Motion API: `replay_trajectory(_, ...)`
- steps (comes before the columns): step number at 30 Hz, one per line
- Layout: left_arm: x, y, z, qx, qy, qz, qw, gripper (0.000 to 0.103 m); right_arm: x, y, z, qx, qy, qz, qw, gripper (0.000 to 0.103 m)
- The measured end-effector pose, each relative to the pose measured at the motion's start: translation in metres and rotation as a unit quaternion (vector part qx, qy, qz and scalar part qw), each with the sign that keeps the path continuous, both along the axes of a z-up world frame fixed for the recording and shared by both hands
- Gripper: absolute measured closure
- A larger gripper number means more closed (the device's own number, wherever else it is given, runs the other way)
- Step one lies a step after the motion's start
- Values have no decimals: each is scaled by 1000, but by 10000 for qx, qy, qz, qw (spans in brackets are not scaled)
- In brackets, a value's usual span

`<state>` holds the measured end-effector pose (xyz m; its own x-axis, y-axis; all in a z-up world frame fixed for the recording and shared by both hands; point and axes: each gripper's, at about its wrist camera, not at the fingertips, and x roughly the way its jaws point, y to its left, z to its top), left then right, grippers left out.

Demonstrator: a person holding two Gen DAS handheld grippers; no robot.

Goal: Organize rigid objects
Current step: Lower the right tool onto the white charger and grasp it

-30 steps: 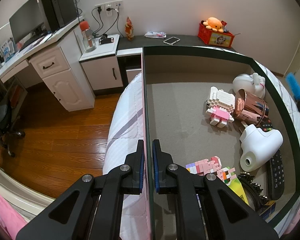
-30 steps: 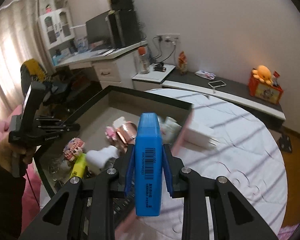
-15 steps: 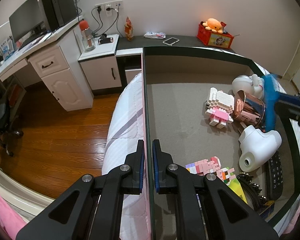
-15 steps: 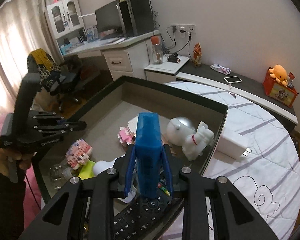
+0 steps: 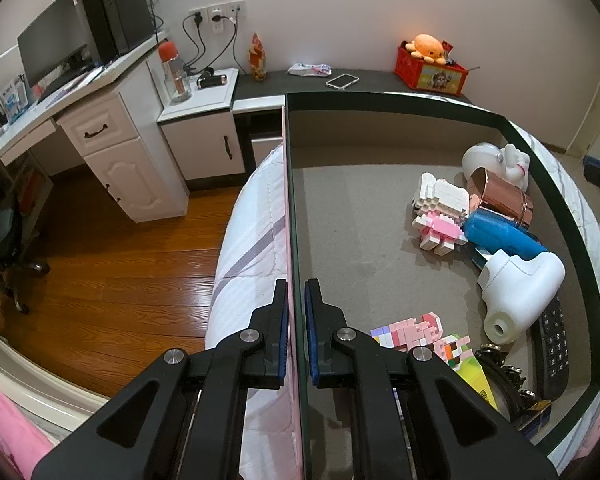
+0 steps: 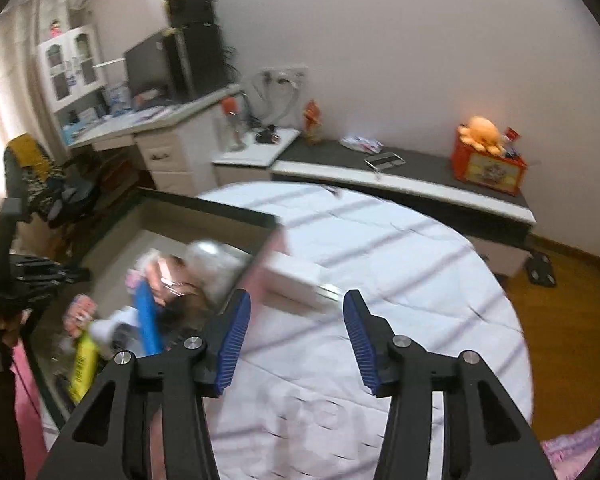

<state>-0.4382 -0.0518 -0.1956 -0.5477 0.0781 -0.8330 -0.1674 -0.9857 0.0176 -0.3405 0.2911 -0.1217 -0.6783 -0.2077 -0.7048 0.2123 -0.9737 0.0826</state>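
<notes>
Right wrist view: right hand-held gripper [image 6: 296, 322] opening, nothing between its jaws.

cup [image 5: 504, 200] — glossy copper metal | floor [image 5: 112, 264] — polished wood

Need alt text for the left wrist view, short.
The left gripper is shut on the near wall of an open storage box that sits on a bed. Along the box's right side lie a blue case, a copper cup, block figures, a white handheld device and a black remote.
</notes>
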Motion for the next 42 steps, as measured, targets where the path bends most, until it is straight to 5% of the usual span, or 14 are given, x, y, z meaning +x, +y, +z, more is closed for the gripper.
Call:
replay_trajectory(5,0,0,0,0,-6,-4,10000,96,-3,13,-22,336,-248,-80,9991,40)
replay_trajectory(14,0,3,-1,-79,-21,-2,10000,96,-36,-20,-48,1337,-235,878,9868,40)
replay_trajectory(28,0,3,-1,-165,-29,-35,9999,96,-70,-40,-63,1356,-253,1573,9779,40)
replay_trajectory(34,0,3,-1,-164,-35,-26,9999,96,-71,-29,-63,771,-782,1015,9888,78)
replay_trajectory(42,-1,5,-1,-174,-41,-29,9998,96,-35,-31,-64,560,-1075,1118,9863,80)
